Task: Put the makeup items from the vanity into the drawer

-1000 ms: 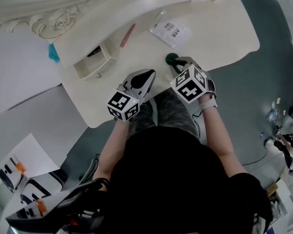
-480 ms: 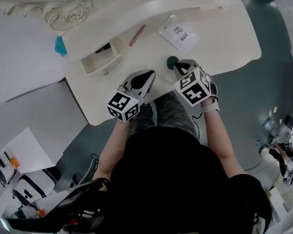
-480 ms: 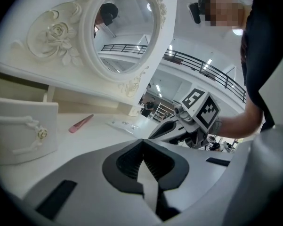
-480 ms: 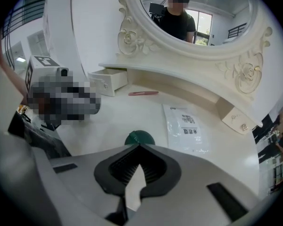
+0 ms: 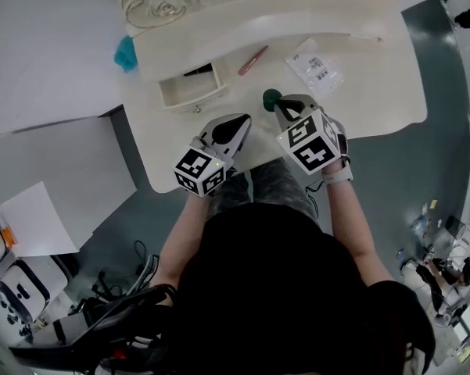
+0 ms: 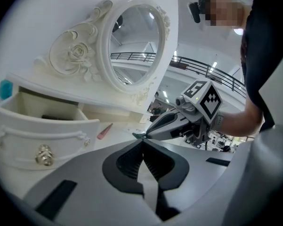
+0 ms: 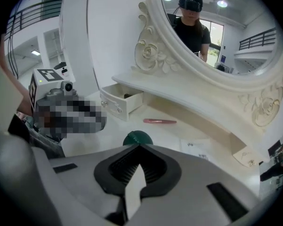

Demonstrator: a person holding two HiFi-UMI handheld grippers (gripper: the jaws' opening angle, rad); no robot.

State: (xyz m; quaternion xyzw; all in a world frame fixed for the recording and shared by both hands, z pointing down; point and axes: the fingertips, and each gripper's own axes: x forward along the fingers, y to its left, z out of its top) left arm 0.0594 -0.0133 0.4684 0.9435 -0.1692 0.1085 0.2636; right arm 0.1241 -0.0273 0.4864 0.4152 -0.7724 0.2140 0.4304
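The white vanity top (image 5: pixel 367 108) spreads below you, with its carved oval mirror (image 6: pixel 132 46) rising behind. The small drawer (image 5: pixel 189 94) stands pulled open at the left (a dark stick (image 5: pixel 198 70) lies inside). Your left gripper (image 5: pixel 239 120) hovers in front of it, jaws pressed together on nothing. Your right gripper (image 5: pixel 281 102) is clamped tight on the edge of a green round piece (image 5: pixel 270 97) — just right of the drawer. A clear sachet (image 5: pixel 315 63) and a pink pencil (image 5: pixel 252 59) lie on the top beyond.
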